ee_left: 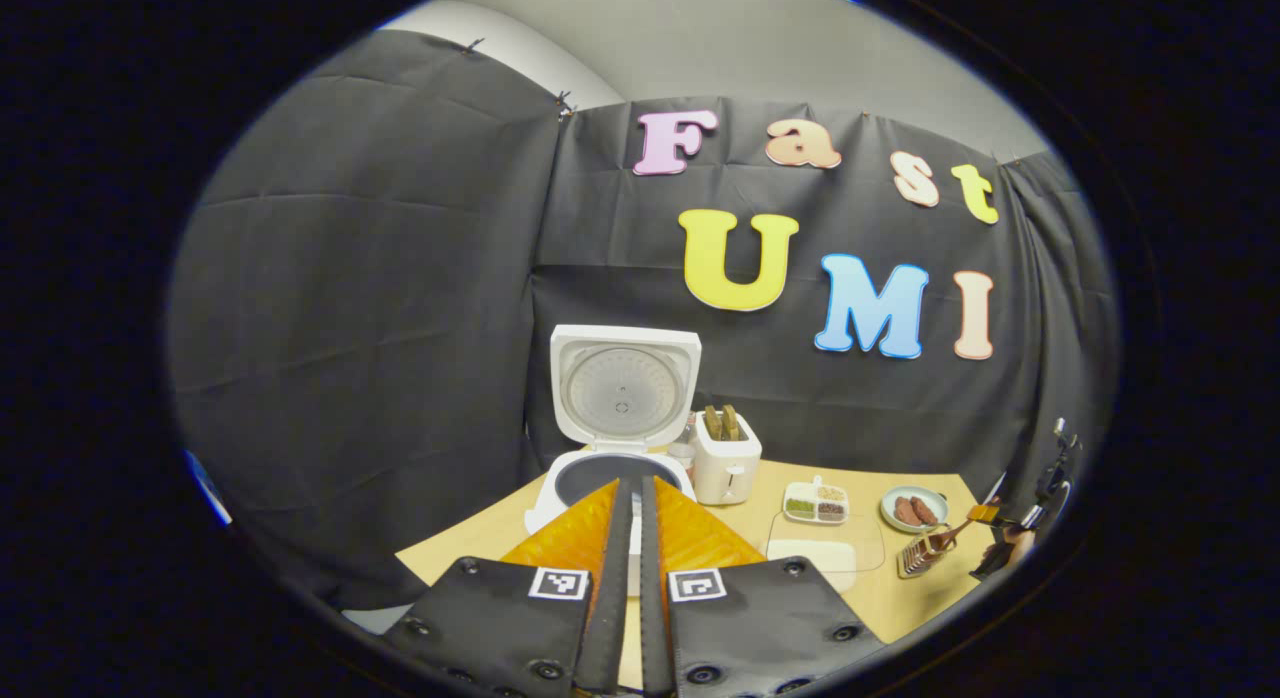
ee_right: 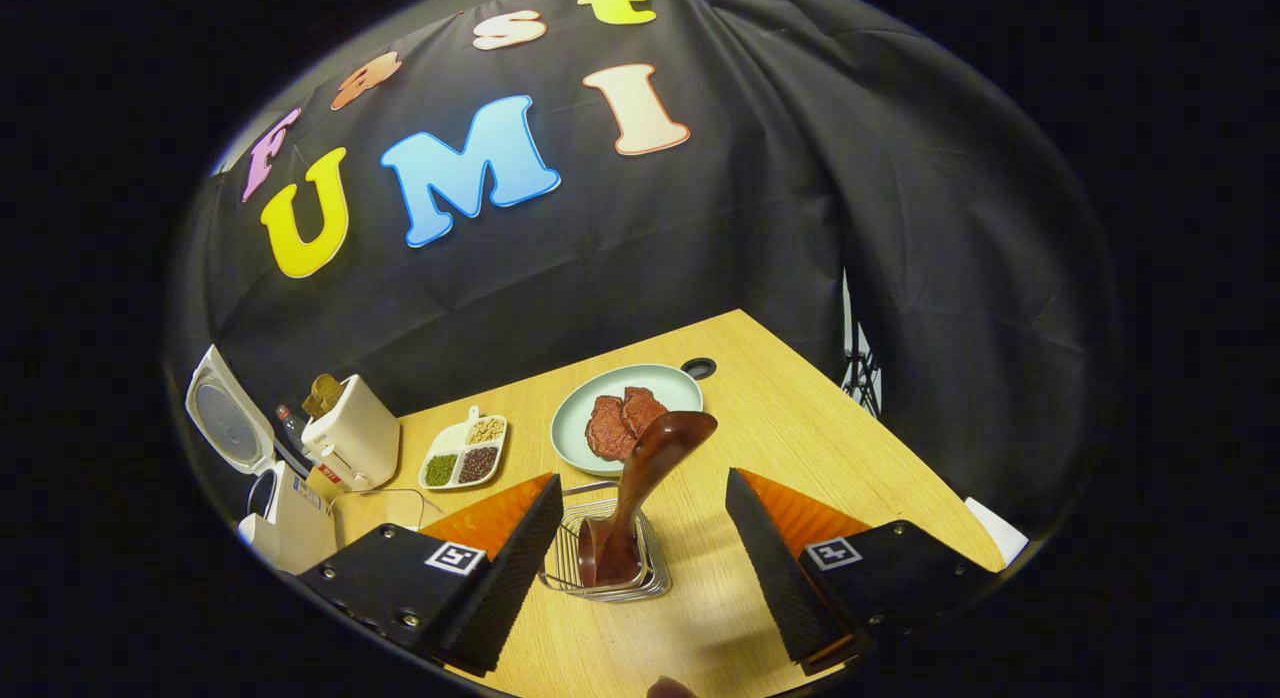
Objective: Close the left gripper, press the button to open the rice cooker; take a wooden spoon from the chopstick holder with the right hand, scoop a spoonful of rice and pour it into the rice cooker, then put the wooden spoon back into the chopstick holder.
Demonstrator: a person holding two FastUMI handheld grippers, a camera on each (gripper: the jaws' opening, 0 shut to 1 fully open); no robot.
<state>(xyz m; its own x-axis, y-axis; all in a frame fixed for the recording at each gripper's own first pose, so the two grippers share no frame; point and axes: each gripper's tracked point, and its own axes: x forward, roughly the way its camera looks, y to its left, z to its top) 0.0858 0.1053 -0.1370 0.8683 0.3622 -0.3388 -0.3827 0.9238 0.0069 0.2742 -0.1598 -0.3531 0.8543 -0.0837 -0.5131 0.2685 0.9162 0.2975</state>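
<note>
Wooden tabletop (ee_right: 800, 428) carries all items, set against the black cloth wall. Rice cooker (ee_left: 600, 478) sits at the far left of the tabletop, lid (ee_left: 624, 386) up and standing nearly vertical, dark inner pot exposed; in the right gripper view the same cooker (ee_right: 265, 508) is at the left edge, lid tilted back. Just beside the cooker, white toaster (ee_left: 726, 463) with two brown slices in its slots. Pale green plate (ee_right: 590, 408) holds two reddish-brown meat pieces, near the middle of the tabletop. White divided dish (ee_right: 463, 453) with green, dark and beige grains lies between toaster and plate. Wire chopstick holder (ee_right: 606, 558) stands near the front edge; wooden spoon (ee_right: 640, 478) sits in it, leaning toward the plate, upper end well above the rim. Right hand-held gripper (ee_right: 640, 538): jaws wide, one finger on each side of the holder, neither touching spoon or holder. Left hand-held gripper (ee_left: 636, 538): fingers pressed together, holding nothing, aimed toward the cooker's open pot, above the tabletop.
</note>
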